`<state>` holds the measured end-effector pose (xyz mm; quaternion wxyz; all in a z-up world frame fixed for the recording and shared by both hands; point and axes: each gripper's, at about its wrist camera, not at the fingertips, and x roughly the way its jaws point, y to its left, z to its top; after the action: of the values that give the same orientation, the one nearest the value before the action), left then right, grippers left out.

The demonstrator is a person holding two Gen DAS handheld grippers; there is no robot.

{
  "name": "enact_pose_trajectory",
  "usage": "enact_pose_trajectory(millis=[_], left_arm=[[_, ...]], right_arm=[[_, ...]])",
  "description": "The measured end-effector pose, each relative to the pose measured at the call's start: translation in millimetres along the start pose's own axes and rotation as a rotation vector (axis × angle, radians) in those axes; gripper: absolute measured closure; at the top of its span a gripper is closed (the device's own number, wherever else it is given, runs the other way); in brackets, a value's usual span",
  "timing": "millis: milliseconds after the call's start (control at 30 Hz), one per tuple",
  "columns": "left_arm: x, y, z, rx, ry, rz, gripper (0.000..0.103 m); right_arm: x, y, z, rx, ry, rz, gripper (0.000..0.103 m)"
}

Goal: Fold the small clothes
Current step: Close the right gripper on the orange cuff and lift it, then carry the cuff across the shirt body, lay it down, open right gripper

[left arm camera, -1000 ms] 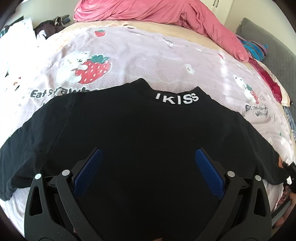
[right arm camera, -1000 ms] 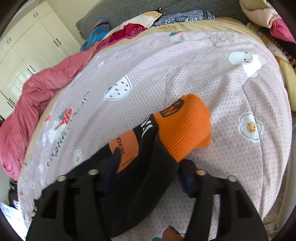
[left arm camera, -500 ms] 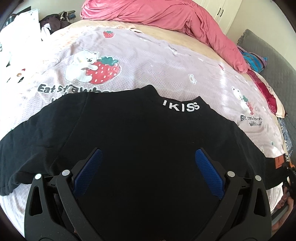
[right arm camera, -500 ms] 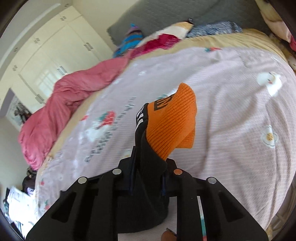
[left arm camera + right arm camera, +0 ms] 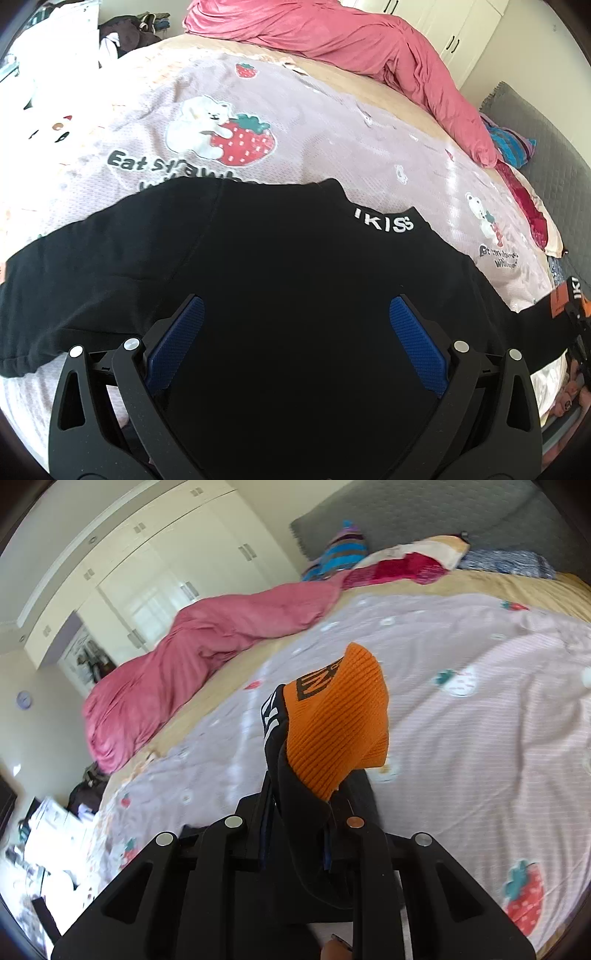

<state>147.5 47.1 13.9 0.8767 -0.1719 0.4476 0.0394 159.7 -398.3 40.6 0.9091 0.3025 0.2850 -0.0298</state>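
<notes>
A small black sweater [image 5: 280, 266] with white "IKISS" on its collar lies spread flat on the bed. My left gripper [image 5: 295, 332] hovers over its body, open and empty, blue pads wide apart. My right gripper [image 5: 295, 834] is shut on the sweater's right sleeve [image 5: 299, 812] and holds it lifted above the sheet, with the orange cuff [image 5: 336, 720] sticking out past the fingers. That cuff and gripper also show at the right edge of the left wrist view [image 5: 570, 299].
The bed has a lilac strawberry-print sheet [image 5: 332, 147]. A pink duvet [image 5: 351, 40] is heaped along the far side. Pillows [image 5: 406, 565] and a grey headboard [image 5: 424, 509] stand at one end. White wardrobes [image 5: 155, 576] are beyond. Clutter [image 5: 55, 44] lies at the far left.
My right gripper closed on the sleeve, then lifted it off the sheet and swung it towards the pink duvet. The left gripper drifted left over the sweater, staying open.
</notes>
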Motion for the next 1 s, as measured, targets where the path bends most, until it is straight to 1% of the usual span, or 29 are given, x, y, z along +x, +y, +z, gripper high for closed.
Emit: enact_pose_trajectory(millis=[167, 467, 633, 867, 1000], left_arm=[[-8, 15, 2, -0.027, -0.016, -0.004, 0.008], [-20, 45, 1, -0.093, -0.035, -0.029, 0.008], [-26, 53, -3, -0.094, -0.044, -0.037, 0.008], [-30, 66, -8, -0.106, -0.044, -0.028, 0.008], [-31, 74, -10, -0.122, -0.045, -0.025, 0.008]], right_arm=[[6, 34, -9, -0.058, 0.027, 0.044, 0.084], [21, 97, -38, -0.192, 0.109, 0.119, 0.084], [29, 127, -56, -0.259, 0.149, 0.158, 0.084], [49, 156, -84, -0.322, 0.241, 0.205, 0.082], [53, 171, -98, -0.39, 0.266, 0.214, 0.082]])
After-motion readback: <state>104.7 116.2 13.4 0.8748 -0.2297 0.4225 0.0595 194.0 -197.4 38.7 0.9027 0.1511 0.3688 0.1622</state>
